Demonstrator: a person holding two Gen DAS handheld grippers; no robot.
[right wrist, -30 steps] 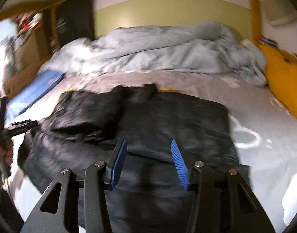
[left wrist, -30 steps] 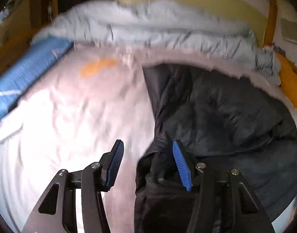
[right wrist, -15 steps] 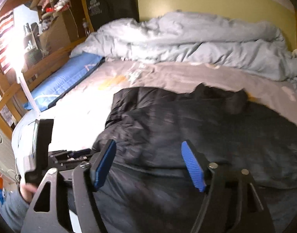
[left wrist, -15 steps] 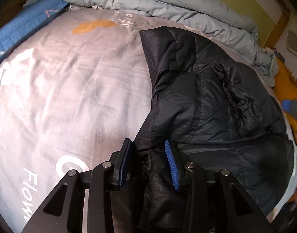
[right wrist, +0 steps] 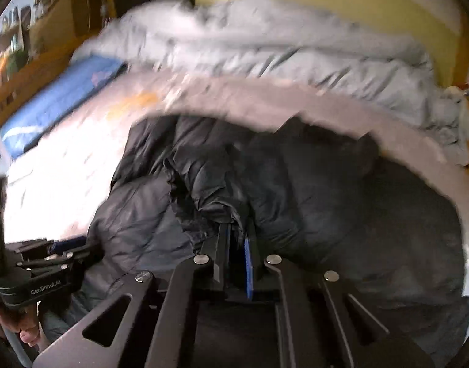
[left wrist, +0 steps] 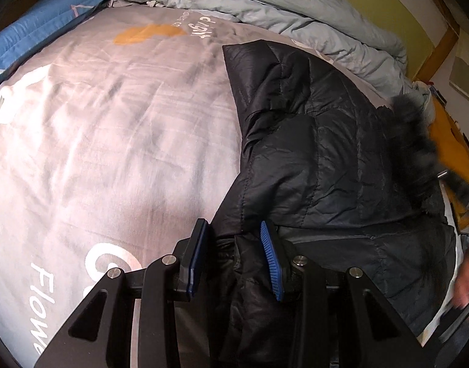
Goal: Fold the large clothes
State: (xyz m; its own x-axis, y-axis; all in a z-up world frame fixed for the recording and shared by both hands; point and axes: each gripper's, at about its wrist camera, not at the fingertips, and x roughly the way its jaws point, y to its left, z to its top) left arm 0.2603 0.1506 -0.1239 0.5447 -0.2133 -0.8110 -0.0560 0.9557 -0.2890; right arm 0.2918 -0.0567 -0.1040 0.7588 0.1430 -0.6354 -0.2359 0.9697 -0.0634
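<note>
A black puffer jacket (left wrist: 326, 153) lies spread on the bed's grey printed sheet (left wrist: 112, 122). My left gripper (left wrist: 234, 254) is at the jacket's near left edge, and its blue pads (left wrist: 269, 260) press a thick bunch of the fabric. In the right wrist view the jacket (right wrist: 341, 208) fills the middle. My right gripper (right wrist: 237, 230) has its jaws closing to a narrow slit, pinching a raised fold of the jacket at the tips. The left gripper (right wrist: 59, 248) shows at that view's lower left, held by a person's hand (right wrist: 23, 328).
A rumpled grey duvet (left wrist: 265, 3) is heaped along the head of the bed, against a yellow-green wall. A blue pad (left wrist: 35, 36) lies along the left side and an orange-yellow cloth (left wrist: 449, 141) at the right. Wooden shelves (right wrist: 26, 30) stand at the far left.
The left gripper sank onto the jacket's edge and narrowed on it. The right gripper swept leftward over the jacket, spread wide, then closed on a fold.
</note>
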